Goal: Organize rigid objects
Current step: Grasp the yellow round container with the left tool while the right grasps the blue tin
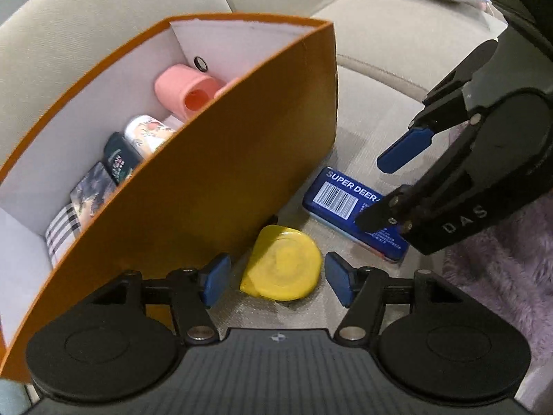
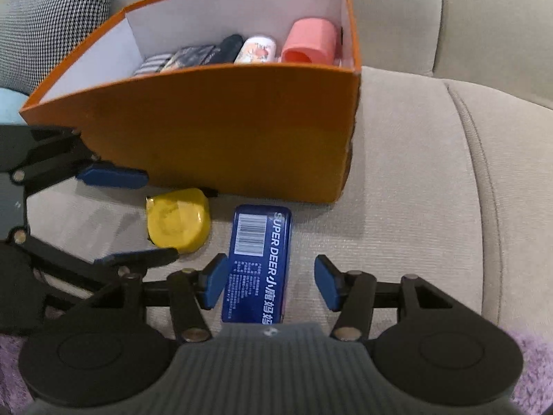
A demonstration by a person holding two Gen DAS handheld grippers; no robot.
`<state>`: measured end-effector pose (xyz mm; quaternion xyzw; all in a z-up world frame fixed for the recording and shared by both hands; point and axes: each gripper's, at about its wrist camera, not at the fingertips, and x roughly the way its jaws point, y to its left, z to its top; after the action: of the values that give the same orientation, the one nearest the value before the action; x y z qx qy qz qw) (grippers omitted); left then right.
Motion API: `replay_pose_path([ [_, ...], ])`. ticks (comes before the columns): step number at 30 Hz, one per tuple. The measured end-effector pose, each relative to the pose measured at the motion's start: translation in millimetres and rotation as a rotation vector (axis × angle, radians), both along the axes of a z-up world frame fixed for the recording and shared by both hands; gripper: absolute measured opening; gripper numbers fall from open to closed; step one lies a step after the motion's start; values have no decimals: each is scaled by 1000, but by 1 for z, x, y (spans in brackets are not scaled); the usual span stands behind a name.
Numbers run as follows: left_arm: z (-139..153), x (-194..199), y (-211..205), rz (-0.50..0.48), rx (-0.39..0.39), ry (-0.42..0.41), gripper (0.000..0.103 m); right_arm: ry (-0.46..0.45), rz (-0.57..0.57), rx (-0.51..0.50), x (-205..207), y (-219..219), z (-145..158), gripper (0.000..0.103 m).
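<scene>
Lying on ribbed sofa fabric (image 2: 397, 207), glossy rectangular tin (image 2: 257, 263), rounded yellow case (image 1: 281, 269)

Showing matt orange card outside on the box (image 2: 221, 128), plain white paper inside. Looking glossy and smooth on the blue tin (image 2: 257, 263), with printed label. Shining like smooth plastic on the yellow tape measure (image 2: 178, 219). Appearing soft, finely ribbed woven cloth on the beige sofa (image 2: 414, 190). Seeming fluffy on the purple blanket (image 1: 501, 276). Looking matt rubbery on the pink holder (image 1: 183, 90).
</scene>
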<state>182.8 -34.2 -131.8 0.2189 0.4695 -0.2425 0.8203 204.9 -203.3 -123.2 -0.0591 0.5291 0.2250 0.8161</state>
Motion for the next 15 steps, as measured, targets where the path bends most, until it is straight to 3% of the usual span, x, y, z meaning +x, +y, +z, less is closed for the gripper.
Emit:
replay_pose_path([
  [3,-6,3,1,-20,-13,31,73,20,6,4,3,1,-7,57],
  [11,-19,-2,-8,-31,64,31,71,34,38,-5,7,12,-16,57],
  [15,-14,-1,-3,39,6,84,58,22,71,-20,6,19,-16,49],
])
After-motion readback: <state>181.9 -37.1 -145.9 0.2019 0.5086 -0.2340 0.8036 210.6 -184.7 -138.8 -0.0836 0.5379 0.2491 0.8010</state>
